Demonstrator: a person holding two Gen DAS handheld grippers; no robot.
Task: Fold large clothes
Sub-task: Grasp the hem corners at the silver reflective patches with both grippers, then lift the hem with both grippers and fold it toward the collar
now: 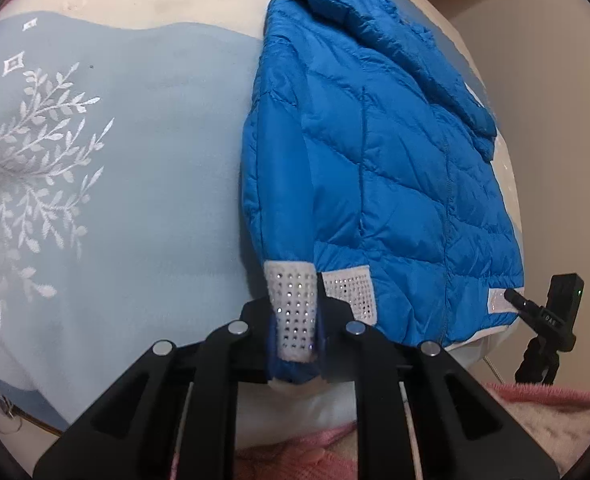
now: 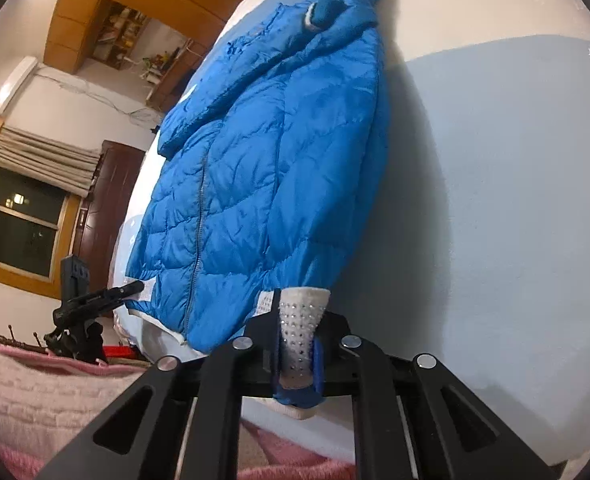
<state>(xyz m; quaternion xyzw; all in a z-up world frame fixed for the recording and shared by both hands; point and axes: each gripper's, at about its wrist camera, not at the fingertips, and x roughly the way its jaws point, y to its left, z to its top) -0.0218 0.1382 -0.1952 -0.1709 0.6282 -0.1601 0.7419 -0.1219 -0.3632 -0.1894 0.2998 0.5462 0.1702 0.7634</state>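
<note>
A blue quilted puffer jacket lies flat on the bed, zipper up, hood at the far end; it also shows in the right wrist view. Its sleeves end in white studded cuffs. My left gripper is shut on a white studded cuff at the jacket's near left corner. My right gripper is shut on a white studded cuff at the jacket's near hem. A second white studded patch lies on the hem beside the left gripper.
The bed cover is light blue with white leaf embroidery. A black gripper-like device sits at the bed's near right corner, also in the right wrist view. A pink knitted blanket lies at the near edge. A window and dark door stand beyond.
</note>
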